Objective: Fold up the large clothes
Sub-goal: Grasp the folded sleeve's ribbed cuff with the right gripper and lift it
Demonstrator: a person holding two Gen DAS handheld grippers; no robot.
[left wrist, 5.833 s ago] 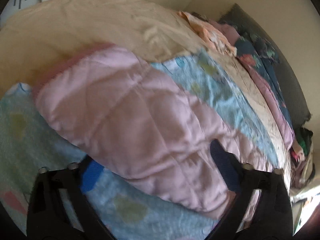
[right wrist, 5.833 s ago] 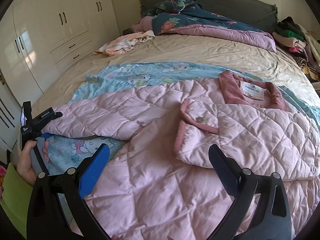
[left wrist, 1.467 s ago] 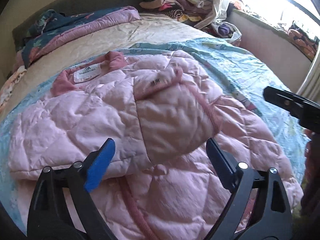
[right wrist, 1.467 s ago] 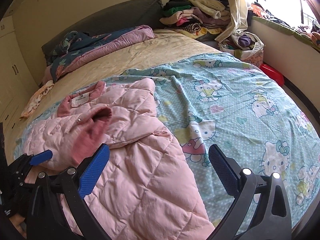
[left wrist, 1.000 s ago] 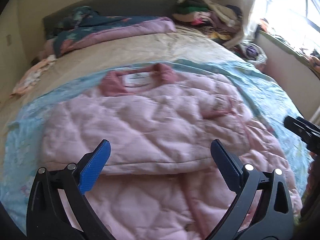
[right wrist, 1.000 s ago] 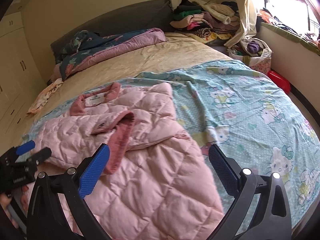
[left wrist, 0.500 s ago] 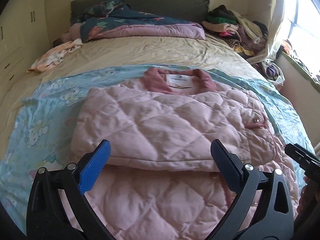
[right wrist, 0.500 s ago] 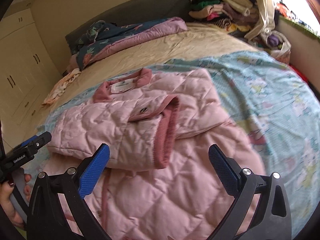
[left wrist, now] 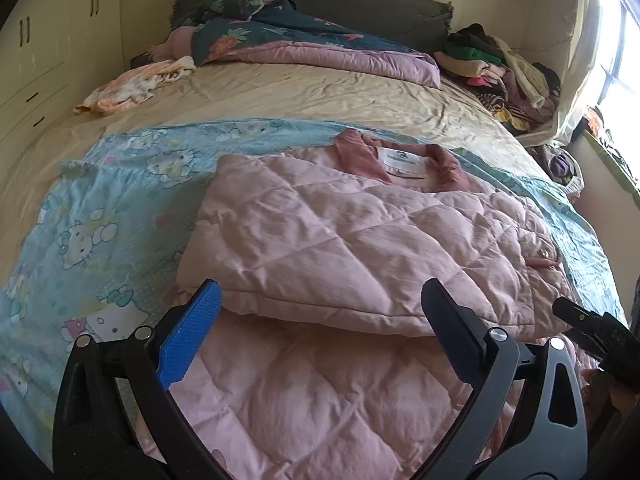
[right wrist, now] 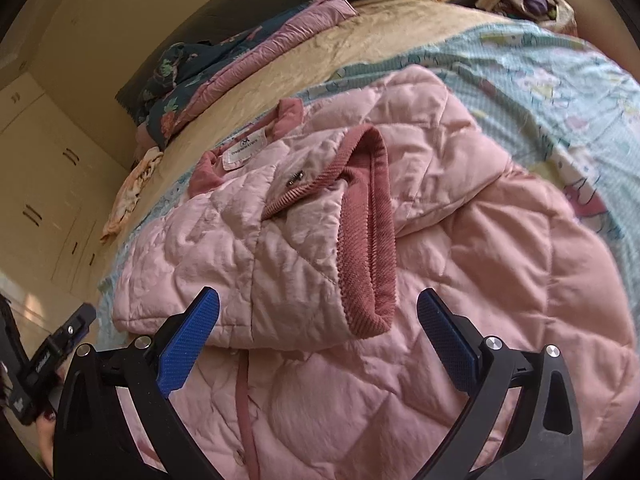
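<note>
Pink quilted fabric fills the lower half of both wrist views: a padded jacket (left wrist: 360,248) lies spread on the bed, just ahead of and below both grippers. The left gripper (left wrist: 320,320) hovers over the jacket's lower part with its fingers spread wide and nothing between them. The right gripper (right wrist: 318,320) is likewise spread wide and empty, its fingertips flanking the ribbed cuff (right wrist: 368,248) of a sleeve folded across the jacket's front.

The jacket is pale pink with diamond stitching. Both sleeves are folded over its body, forming a thick band across the chest. A darker rose collar (left wrist: 400,156) with a white label (left wrist: 404,158) sits at the jacket's far end, toward the headboard. A small metal snap (right wrist: 294,178) shows near the cuff.

Under the jacket lies a light blue cartoon-cat blanket (left wrist: 100,216), spread over a beige sheet (left wrist: 300,96). Beyond the jacket, at the headboard, rests a bunched dark floral quilt (left wrist: 280,36) with a mauve lining. To the jacket's far left is a small peach garment (left wrist: 132,86), with cream wardrobe doors (left wrist: 48,40) beyond it. To its far right, a pile of clothes (left wrist: 492,68) sits beside a bright window (left wrist: 624,64).
</note>
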